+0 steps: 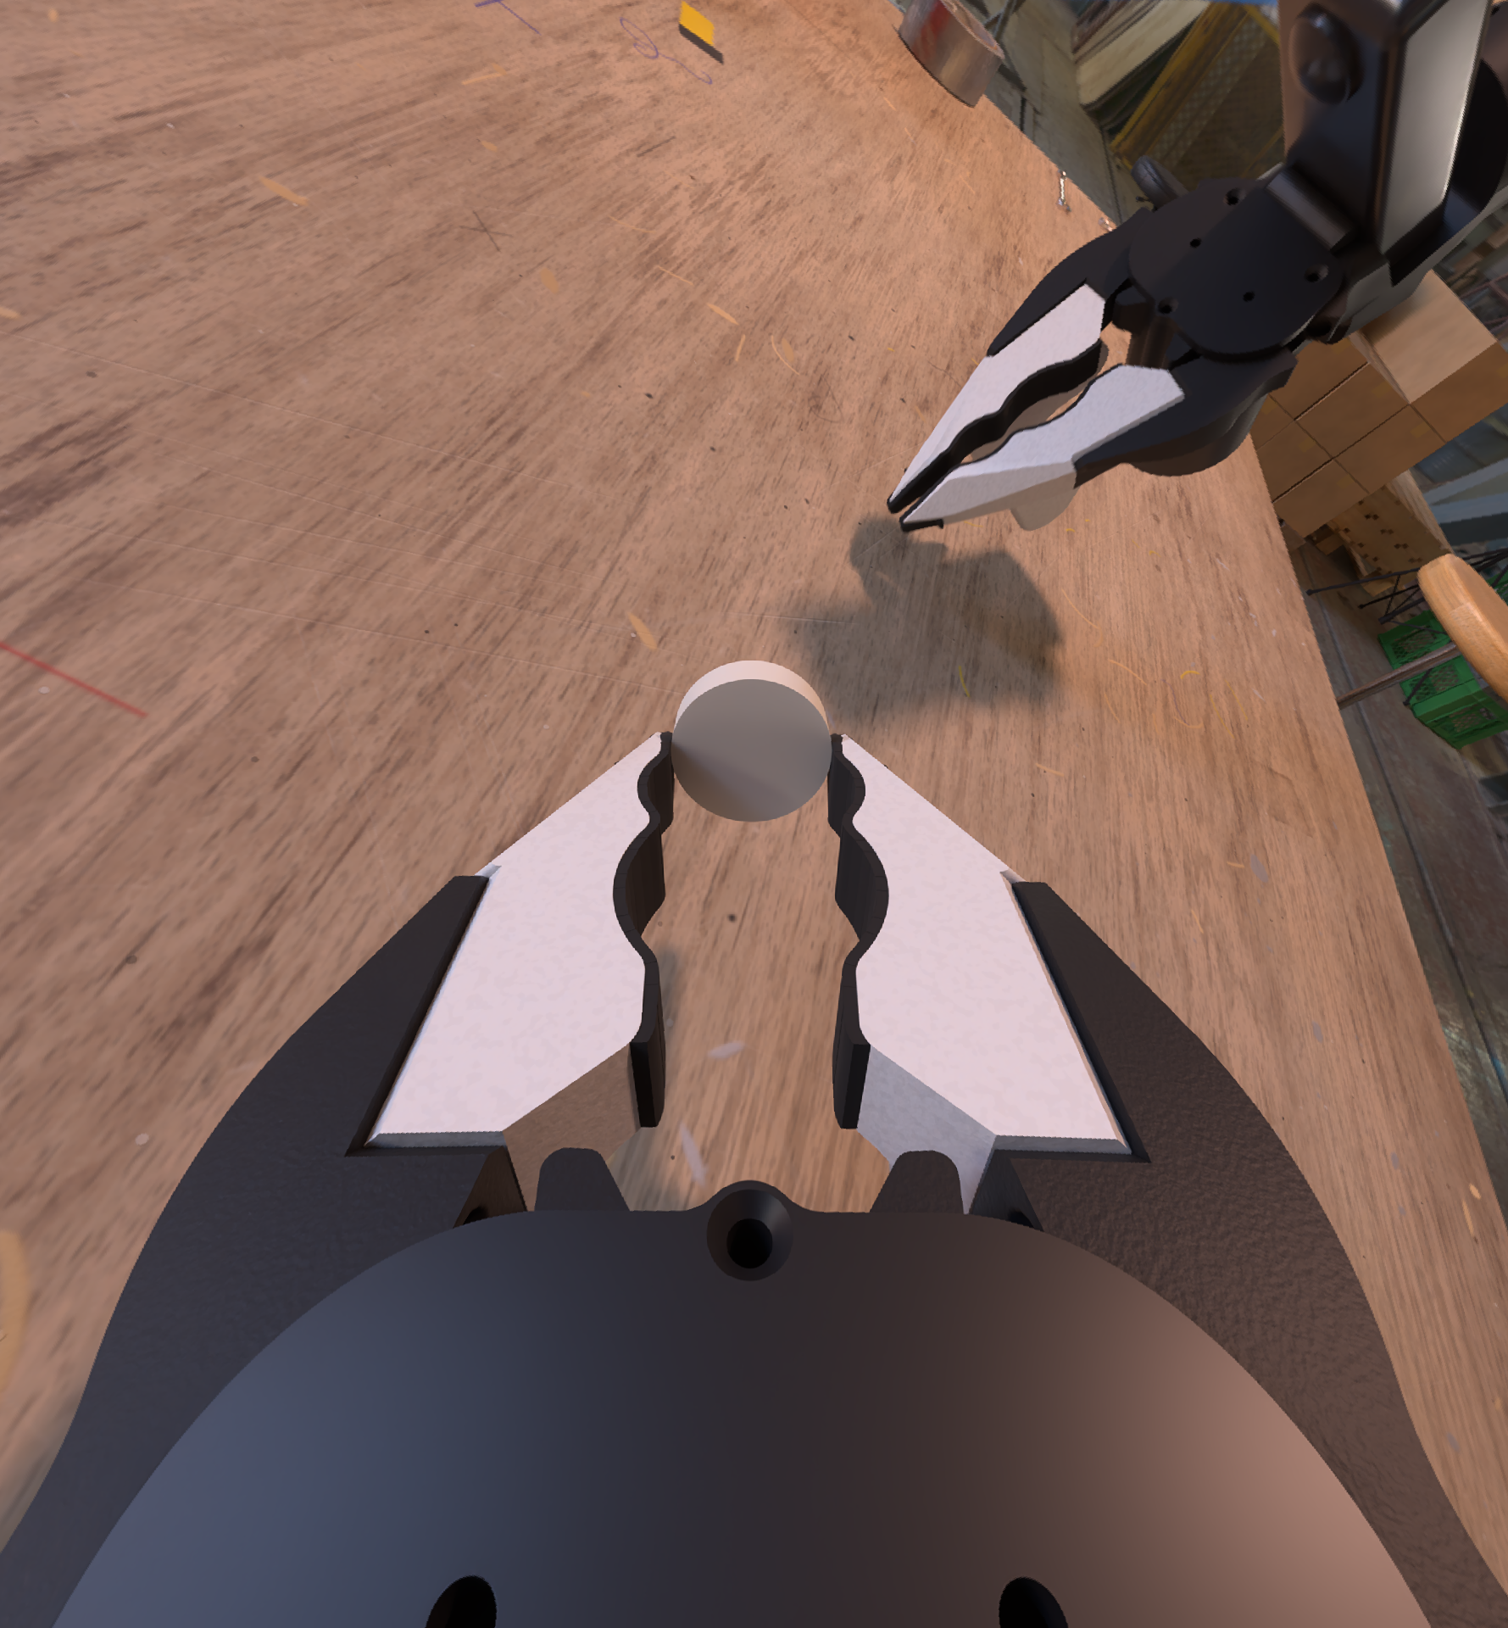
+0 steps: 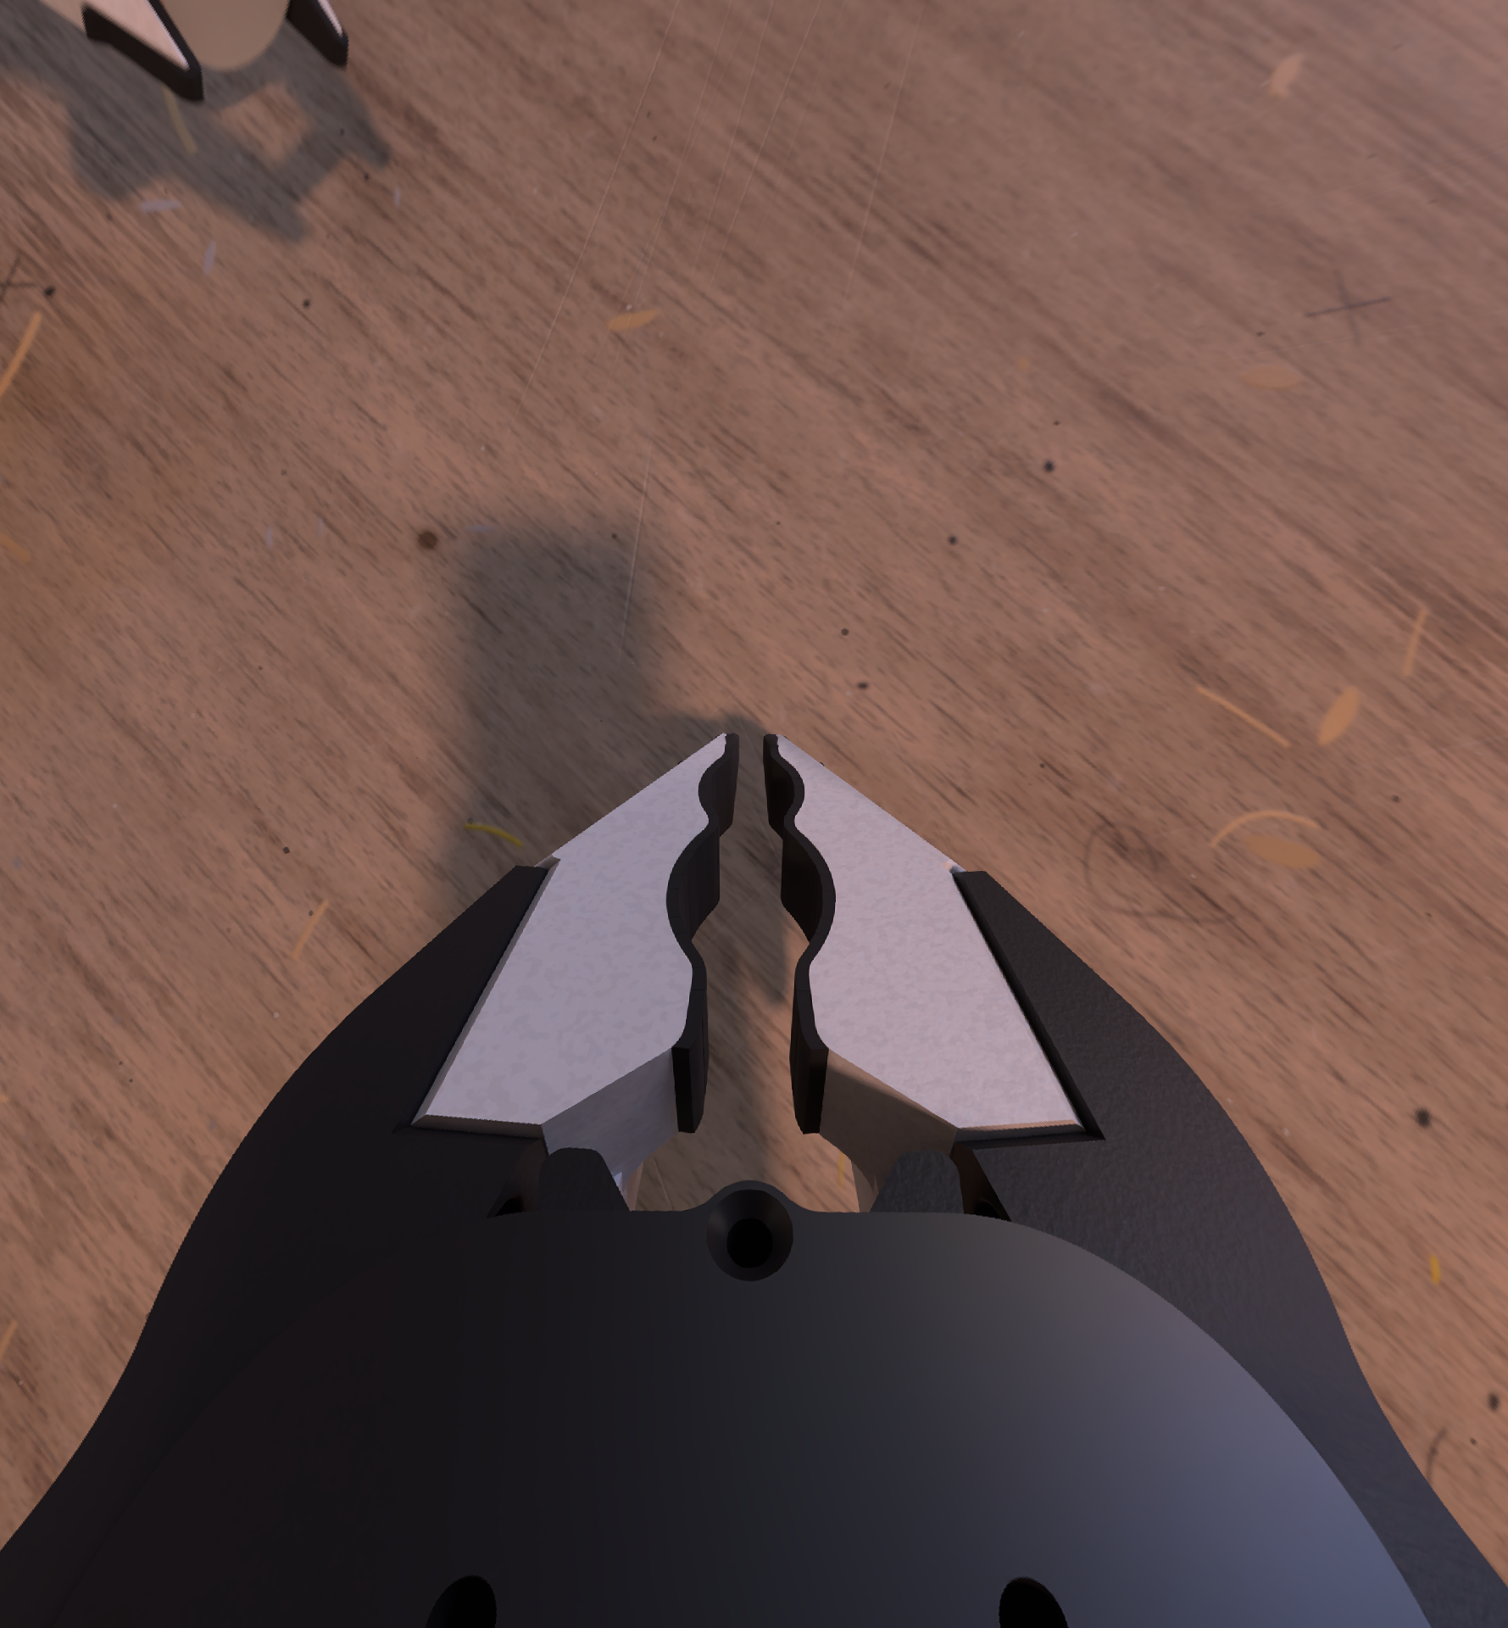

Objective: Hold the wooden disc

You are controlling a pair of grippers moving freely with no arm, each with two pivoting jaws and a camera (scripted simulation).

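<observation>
A pale wooden disc [image 1: 751, 744] stands on edge between the fingertips of my left gripper [image 1: 751, 749], which is shut on it above the wooden tabletop [image 1: 292, 440]. My right gripper [image 1: 909, 515] shows in the left wrist view, up and to the right of the disc, with its fingers nearly together and empty. In the right wrist view the right gripper [image 2: 750, 744] points down at bare tabletop with only a thin gap between its tips. The disc [image 2: 235, 31] and the left gripper's fingertips [image 2: 178, 53] show at the top left corner of that view.
The table's right edge [image 1: 1314, 705] runs diagonally in the left wrist view. Beyond it are a round wooden stool [image 1: 1490, 634], green crates [image 1: 1455, 696] and cardboard boxes [image 1: 1384, 396]. A metal can [image 1: 953, 44] stands at the far edge.
</observation>
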